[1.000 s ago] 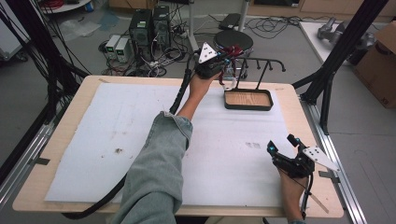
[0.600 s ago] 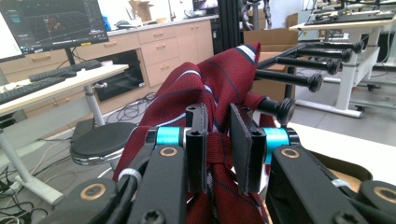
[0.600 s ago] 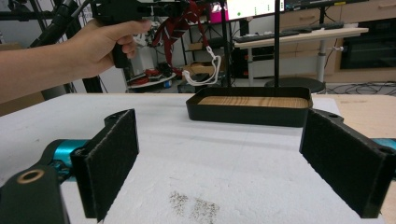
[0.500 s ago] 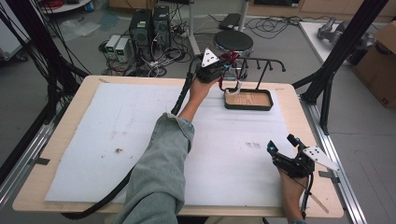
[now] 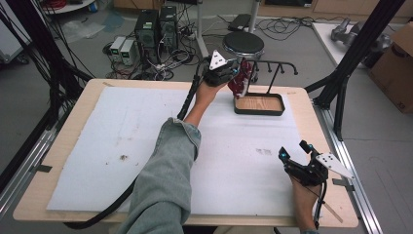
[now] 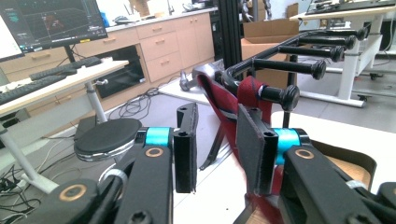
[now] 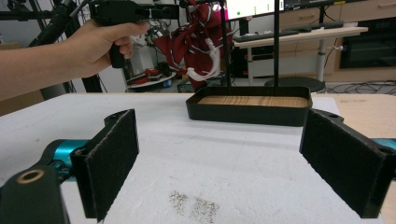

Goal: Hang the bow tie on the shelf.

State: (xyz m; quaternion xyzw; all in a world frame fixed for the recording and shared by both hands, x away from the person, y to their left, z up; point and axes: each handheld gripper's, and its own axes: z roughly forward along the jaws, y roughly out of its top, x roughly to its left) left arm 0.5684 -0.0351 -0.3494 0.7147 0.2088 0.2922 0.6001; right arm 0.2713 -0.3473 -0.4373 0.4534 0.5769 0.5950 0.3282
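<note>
A wooden table (image 5: 58, 161) has a big white sheet (image 5: 146, 146) on it. Past the far edge, the floor holds computer boxes (image 5: 156, 27), lots of wires and a round black stool (image 5: 243, 44).

At the far right of the table sits a black tray (image 5: 259, 105) with a wood bottom and a black rack (image 5: 272, 66) of pegs above it. A red cloth (image 5: 239, 80) hangs on the rack.

The left gripper (image 5: 236, 73) is up at the rack. Its jaws are a little apart, with the red cloth (image 6: 224, 107) between them, not squeezed.

The right gripper (image 5: 294, 153) rests near the right corner, wide open and holding nothing.
</note>
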